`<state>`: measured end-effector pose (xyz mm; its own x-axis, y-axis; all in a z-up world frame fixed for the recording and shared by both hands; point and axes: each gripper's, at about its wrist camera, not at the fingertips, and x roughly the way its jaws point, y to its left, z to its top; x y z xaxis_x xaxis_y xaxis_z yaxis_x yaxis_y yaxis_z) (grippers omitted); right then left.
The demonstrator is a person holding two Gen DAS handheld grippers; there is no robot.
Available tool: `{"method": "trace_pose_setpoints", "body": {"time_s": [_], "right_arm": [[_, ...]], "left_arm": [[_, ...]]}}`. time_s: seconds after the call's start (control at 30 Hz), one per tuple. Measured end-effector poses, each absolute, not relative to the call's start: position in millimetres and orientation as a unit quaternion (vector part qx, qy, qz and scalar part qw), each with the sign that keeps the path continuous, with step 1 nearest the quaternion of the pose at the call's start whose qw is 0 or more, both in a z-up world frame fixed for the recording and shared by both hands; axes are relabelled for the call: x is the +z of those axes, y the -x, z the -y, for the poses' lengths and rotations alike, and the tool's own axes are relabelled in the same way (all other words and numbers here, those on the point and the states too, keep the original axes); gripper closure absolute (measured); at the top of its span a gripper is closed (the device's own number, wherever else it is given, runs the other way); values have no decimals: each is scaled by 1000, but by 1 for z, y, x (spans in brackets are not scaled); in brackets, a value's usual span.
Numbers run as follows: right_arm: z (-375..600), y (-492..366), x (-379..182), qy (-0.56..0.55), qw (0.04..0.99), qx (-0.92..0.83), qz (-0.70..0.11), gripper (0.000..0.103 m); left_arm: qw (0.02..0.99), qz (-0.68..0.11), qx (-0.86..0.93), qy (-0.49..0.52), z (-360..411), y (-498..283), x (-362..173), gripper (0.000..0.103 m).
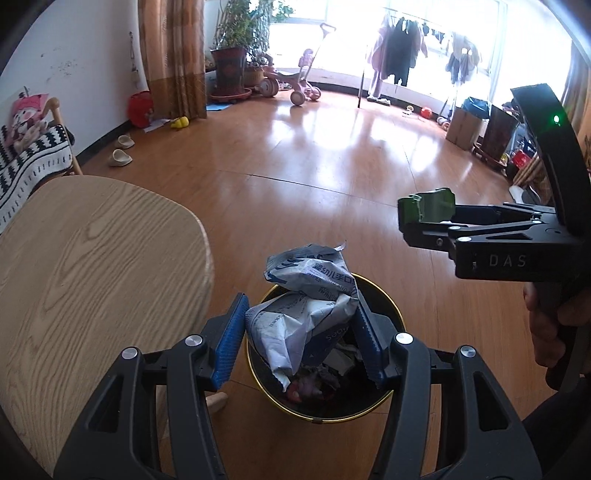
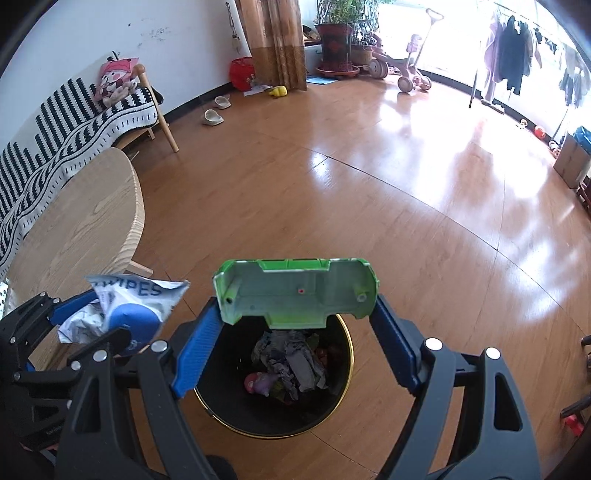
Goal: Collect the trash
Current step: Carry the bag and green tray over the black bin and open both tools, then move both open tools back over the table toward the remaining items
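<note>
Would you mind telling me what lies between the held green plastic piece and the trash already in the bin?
Nothing: in the right wrist view, the green plastic piece hangs over the bin, only open space above the trash.

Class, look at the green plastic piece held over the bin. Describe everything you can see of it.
The green plastic piece is a long, shallow moulded shell, apparently a toy car body, its pale hollow inside facing the camera with small screw posts. Its edges look scuffed. It sits crosswise between the right gripper's blue pads, clamped at both ends, above the open black bin, touching nothing else.

floor [image 2: 332, 192]: wood, gleaming | window [image 1: 454, 33]: glaring at 1 o'clock | curtain [image 1: 173, 55]: hanging at 11 | sofa [image 2: 74, 122]: sitting at 10
</note>
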<state>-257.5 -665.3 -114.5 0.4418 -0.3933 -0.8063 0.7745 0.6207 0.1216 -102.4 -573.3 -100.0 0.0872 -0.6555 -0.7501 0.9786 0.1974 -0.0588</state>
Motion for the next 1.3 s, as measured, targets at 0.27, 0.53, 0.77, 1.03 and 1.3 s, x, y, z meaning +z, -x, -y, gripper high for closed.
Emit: {"method": "trace_pose_setpoints", "body": {"time_s": [0.27, 0.53, 0.77, 1.03, 1.3], "right_arm": [[663, 242, -113, -247, 814, -356, -387, 24], [665, 241, -115, -250, 813, -356, -387, 24], [664, 235, -115, -247, 814, -351, -391, 24], [664, 229, -121, -248, 811, -348, -399, 24], [656, 209, -113, -253, 815, -344, -391, 19]], "left_arm": [[688, -339, -593, -247, 582, 107, -107, 48], [689, -332, -597, -243, 575, 99, -102, 30], [697, -332, -592, -231, 567, 90, -95, 30], [711, -336, -580, -212, 559, 78, -82, 29], [731, -325, -569, -190, 528, 60, -58, 25]]}}
